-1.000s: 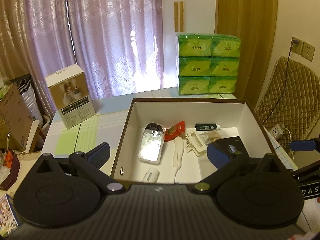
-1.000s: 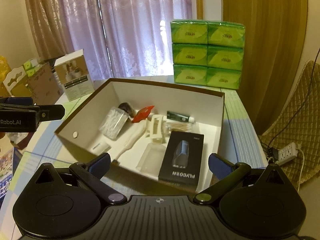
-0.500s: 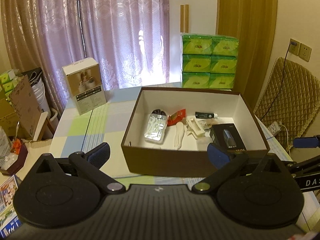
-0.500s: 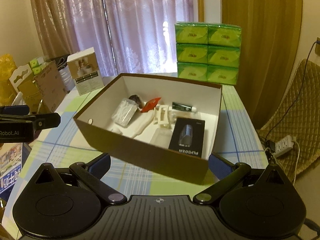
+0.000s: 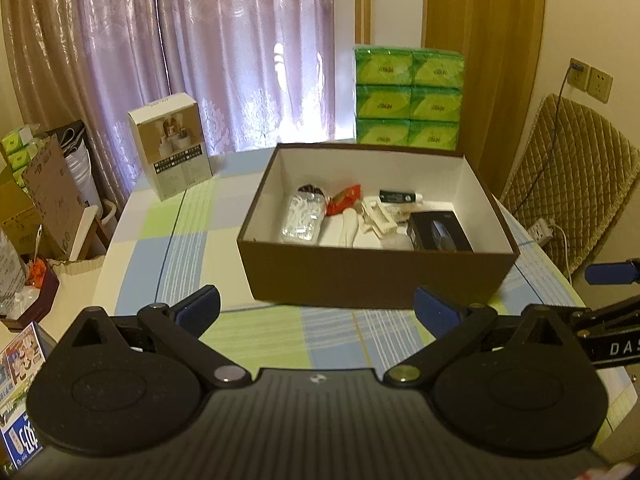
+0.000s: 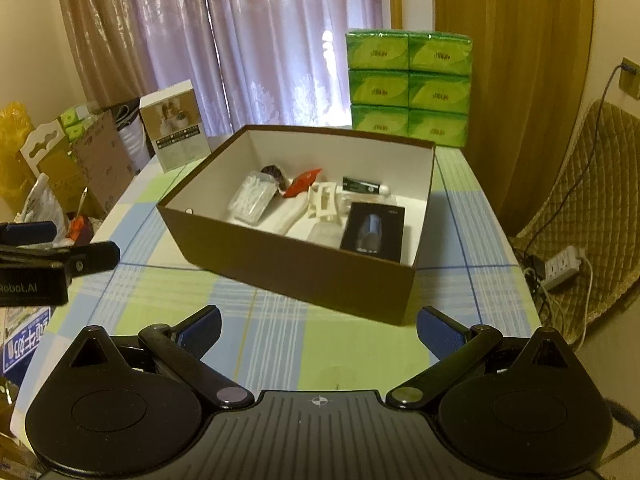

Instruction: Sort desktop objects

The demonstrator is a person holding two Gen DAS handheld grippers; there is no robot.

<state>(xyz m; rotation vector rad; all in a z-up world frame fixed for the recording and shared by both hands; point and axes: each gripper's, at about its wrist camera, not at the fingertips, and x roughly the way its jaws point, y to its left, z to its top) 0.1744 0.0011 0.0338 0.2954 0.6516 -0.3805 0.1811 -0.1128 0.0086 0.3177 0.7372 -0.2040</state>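
Observation:
A brown cardboard box [image 5: 372, 276] [image 6: 296, 268] with a white inside stands on the checked tablecloth. Inside lie a black boxed item [image 5: 438, 232] [image 6: 374, 226], a clear pack of cotton swabs [image 5: 302, 218] [image 6: 252, 196], a red packet [image 5: 344, 198] [image 6: 304, 182], a white clip [image 5: 374, 218] [image 6: 324, 200] and a dark tube [image 5: 400, 197] [image 6: 362, 186]. My left gripper [image 5: 316, 308] hangs open in front of the box, nothing between its blue pads. My right gripper [image 6: 318, 328] is open too, short of the box's near wall.
A white product carton [image 5: 170, 146] [image 6: 174, 124] stands at the table's back left. Green tissue packs [image 5: 408, 98] [image 6: 408, 88] are stacked behind the box. Cardboard clutter [image 5: 48, 200] lies left of the table, a quilted chair [image 5: 568, 184] and power strip [image 6: 564, 266] right.
Both grippers have pulled back and up from over the box, so the whole box and more tablecloth now show. Both stay open and empty.

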